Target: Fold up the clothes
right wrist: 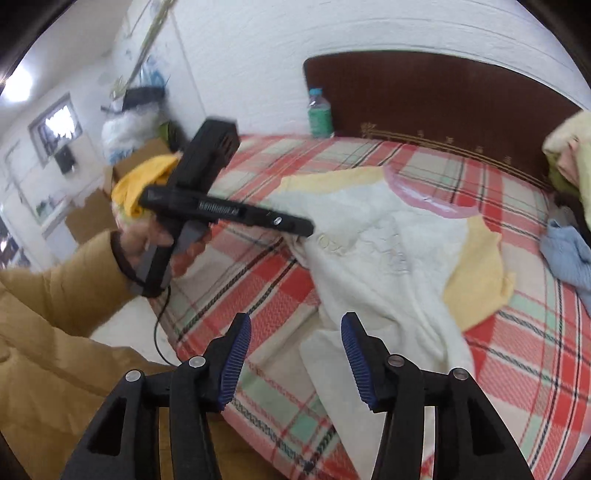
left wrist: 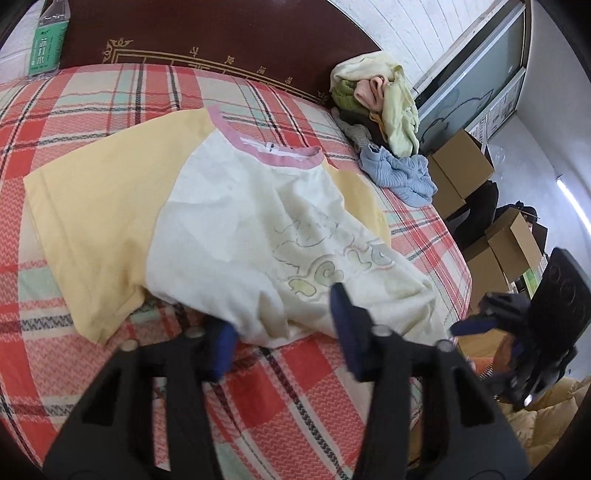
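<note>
A cream T-shirt [left wrist: 240,221] with yellow sleeves and a pink collar lies spread on the plaid bedspread [left wrist: 92,92], collar toward the headboard. My left gripper [left wrist: 280,314] is open at the shirt's rumpled bottom hem, one blue finger on each side of a fold of cloth. In the right wrist view the same shirt [right wrist: 388,258] runs down to the bed's near edge. My right gripper [right wrist: 295,358] stands open just over the hem's corner, not closed on it. A hand in a tan sleeve [right wrist: 66,280] holds the left gripper [right wrist: 295,225], its tip at the hem.
A pile of clothes [left wrist: 376,92] and a blue garment [left wrist: 399,173] sit at the bed's far right by the dark headboard [left wrist: 221,33]. A green-labelled water bottle [left wrist: 50,40] stands at the far left. Cardboard boxes [left wrist: 461,166] line the floor beside the bed.
</note>
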Available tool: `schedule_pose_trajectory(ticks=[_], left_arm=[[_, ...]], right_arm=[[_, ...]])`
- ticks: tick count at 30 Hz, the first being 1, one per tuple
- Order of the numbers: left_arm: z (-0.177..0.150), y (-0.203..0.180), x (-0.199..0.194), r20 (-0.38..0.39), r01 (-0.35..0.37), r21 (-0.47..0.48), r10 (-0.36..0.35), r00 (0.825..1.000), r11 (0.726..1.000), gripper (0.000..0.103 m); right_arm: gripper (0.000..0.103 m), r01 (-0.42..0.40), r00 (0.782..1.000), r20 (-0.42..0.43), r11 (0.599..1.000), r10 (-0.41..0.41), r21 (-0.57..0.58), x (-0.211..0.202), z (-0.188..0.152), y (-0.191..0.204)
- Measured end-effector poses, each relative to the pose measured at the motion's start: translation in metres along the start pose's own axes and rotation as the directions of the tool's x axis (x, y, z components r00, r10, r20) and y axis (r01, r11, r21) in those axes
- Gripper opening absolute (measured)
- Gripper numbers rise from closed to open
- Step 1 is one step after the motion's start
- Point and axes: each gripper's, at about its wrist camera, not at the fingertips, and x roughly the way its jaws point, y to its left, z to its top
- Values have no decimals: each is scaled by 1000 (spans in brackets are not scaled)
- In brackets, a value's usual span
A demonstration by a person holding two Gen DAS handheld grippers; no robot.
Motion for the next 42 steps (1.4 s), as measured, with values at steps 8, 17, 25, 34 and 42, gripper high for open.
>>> schedule_pose_trajectory(ticks=[8, 17, 25, 34, 42], left_arm=[[39, 11, -28, 22, 91, -120, -89, 996, 989, 26], [34, 7, -11, -17, 126, -91, -128, 992, 988, 27], [35, 20, -63, 71, 197, -112, -190, 979, 974, 53], [-10, 10, -22, -70, 91, -54, -95, 993, 994, 77], [-41, -8, -40, -22, 119, 44, -118, 993, 992, 77]], right_arm=[[51, 179, 975, -119, 981, -187, -70, 64, -2, -15], [6, 26, 996, -85, 996, -18, 90, 52, 11, -45], [9, -311, 940, 196, 937, 278, 160, -27, 33, -42], [40, 52, 997, -62, 999, -52, 0, 53, 15, -8], [43, 195, 979, -31, 968, -202, -160, 68, 25, -7]])
